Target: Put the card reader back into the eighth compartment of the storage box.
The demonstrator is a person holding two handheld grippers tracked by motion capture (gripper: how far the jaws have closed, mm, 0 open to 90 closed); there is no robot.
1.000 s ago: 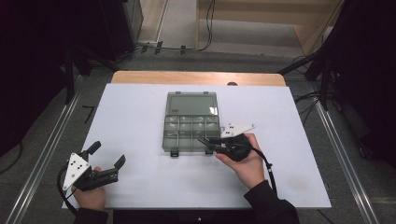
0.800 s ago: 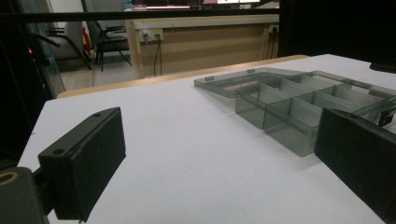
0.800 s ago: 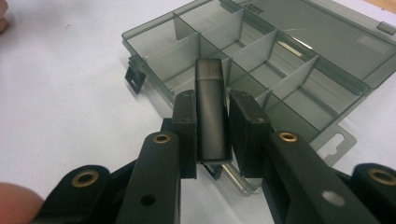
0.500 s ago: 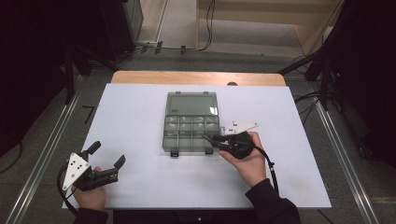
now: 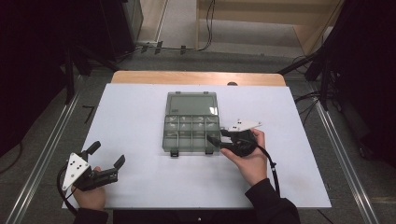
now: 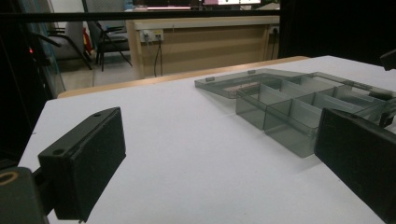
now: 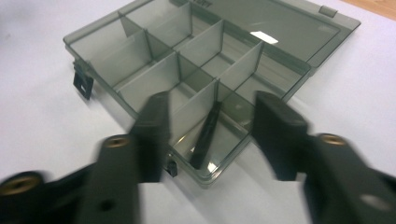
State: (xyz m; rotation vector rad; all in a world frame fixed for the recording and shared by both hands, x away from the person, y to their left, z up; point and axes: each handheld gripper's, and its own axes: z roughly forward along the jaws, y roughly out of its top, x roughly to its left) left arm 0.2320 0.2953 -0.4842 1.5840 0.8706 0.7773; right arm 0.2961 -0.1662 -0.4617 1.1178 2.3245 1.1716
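The high view looks forward and down over the whole table (image 5: 140, 116). The left gripper view sits low near the table, facing the box (image 6: 299, 107) from afar. The right gripper view, somewhat blurred, looks down closely on the same box (image 7: 196, 79).

Your table (image 5: 140, 116): white top, wood far edge. Open smoky compartment box (image 5: 190, 133) flat mid-table; maybe dark strip (image 7: 205, 135) inside.

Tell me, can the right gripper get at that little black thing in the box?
Probably yes. The box lies open with its lid folded back, and the right gripper hovers, jaws open, at the corner compartment holding the black piece. The dividers leave little room, though.
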